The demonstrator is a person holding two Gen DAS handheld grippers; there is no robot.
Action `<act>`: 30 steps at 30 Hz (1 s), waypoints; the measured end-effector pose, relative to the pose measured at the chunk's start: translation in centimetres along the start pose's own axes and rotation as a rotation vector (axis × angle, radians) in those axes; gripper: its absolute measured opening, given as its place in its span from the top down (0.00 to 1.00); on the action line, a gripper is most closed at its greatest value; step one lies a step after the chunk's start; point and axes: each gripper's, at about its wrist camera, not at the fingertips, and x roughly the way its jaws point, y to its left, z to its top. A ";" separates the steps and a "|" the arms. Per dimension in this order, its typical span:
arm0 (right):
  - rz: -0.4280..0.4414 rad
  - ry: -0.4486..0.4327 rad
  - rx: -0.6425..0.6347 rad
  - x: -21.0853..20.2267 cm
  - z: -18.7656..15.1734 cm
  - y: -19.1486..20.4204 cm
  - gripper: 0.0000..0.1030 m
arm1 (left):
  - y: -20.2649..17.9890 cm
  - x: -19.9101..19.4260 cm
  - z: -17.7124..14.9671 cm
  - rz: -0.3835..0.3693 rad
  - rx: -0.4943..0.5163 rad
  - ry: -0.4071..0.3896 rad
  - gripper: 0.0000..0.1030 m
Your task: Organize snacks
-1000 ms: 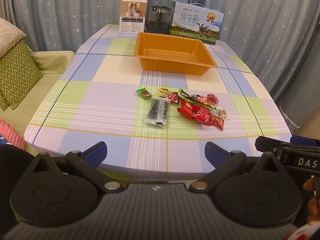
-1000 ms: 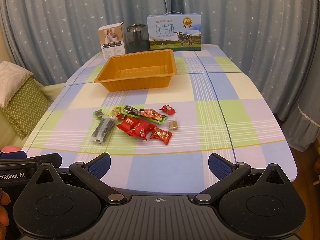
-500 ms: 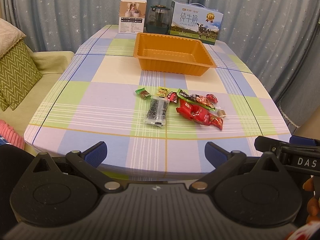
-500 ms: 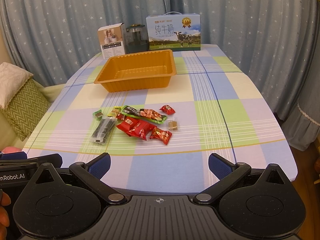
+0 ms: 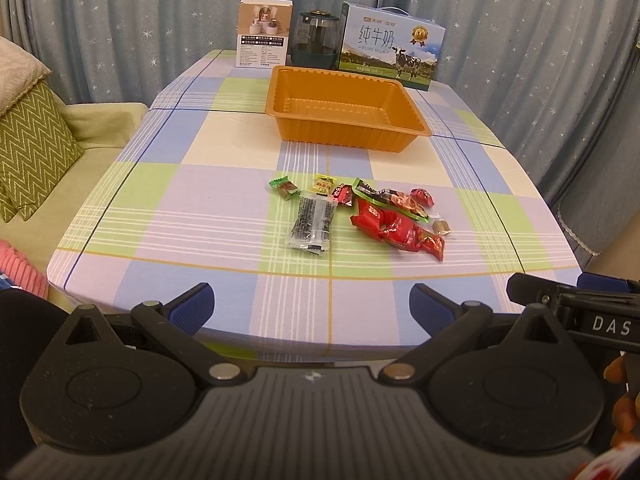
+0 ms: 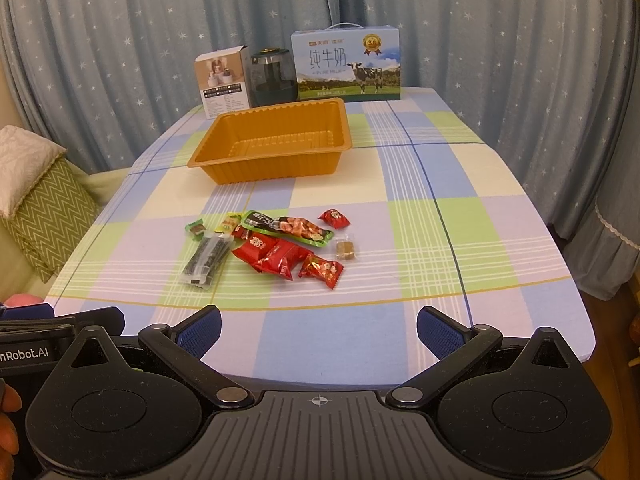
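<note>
Together we held both tools back at the near edge of the checked table point(image 5: 192, 208), well short of the snacks. Our left gripper point(image 5: 311, 308) had its blue-padded fingers point(image 5: 192, 305) spread wide with nothing between them, and our right gripper point(image 6: 319, 330) stood the same way, fingers point(image 6: 438, 334) apart and empty.

We saw the snacks lying in a loose cluster on the middle of the cloth. A clear seaweed packet point(image 5: 311, 225) lay at the left of the group, with a small green candy point(image 5: 285, 188) and a yellow candy point(image 5: 324, 185) just beyond it. To the right sat a pile of red wrappers point(image 6: 276, 255), touching one another, with a long green-edged packet point(image 6: 290, 229) across their far side. A lone red candy point(image 6: 334, 218) and a small clear-wrapped brown cube point(image 6: 346, 248) lay just beside the pile.

Farther back we found the orange tray point(image 5: 412, 120) holding nothing, apart from the snacks. Behind it stood a white box point(image 5: 264, 38), a dark glass jar point(image 5: 316, 46) and a milk carton point(image 5: 390, 58), in front of the starred curtain point(image 6: 500, 40).
</note>
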 end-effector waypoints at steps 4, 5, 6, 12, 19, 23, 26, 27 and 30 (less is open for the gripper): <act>-0.001 0.000 0.000 0.0 0.0 0.0 0.00 | 0.0 0.0 0.0 0.000 0.000 0.001 0.00; -0.001 0.000 0.000 0.0 0.0 0.0 0.00 | 0.0 0.0 0.0 0.000 0.000 0.001 0.00; -0.001 0.000 0.000 0.0 0.0 0.0 0.00 | 0.0 0.0 0.0 0.001 0.001 0.001 0.00; 0.000 0.000 0.000 0.0 0.0 0.0 0.00 | 0.0 0.0 0.0 0.000 0.000 0.001 0.00; -0.001 0.000 0.004 0.1 -0.2 -0.1 0.00 | -0.3 0.0 0.0 -0.003 -0.006 0.005 0.00; -0.006 0.001 0.014 0.6 -0.5 -0.2 0.00 | -0.2 0.5 0.1 -0.007 0.004 0.007 0.00; -0.004 0.012 0.023 1.6 -0.6 -0.6 0.00 | 0.0 1.4 0.2 -0.016 0.005 0.022 0.00; -0.006 0.016 0.026 1.9 -0.7 -0.6 0.00 | 0.1 1.8 0.2 -0.019 0.007 0.027 0.00; -0.010 0.028 0.039 3.1 -0.8 -1.1 0.00 | 0.2 2.9 0.2 -0.022 0.013 0.042 0.00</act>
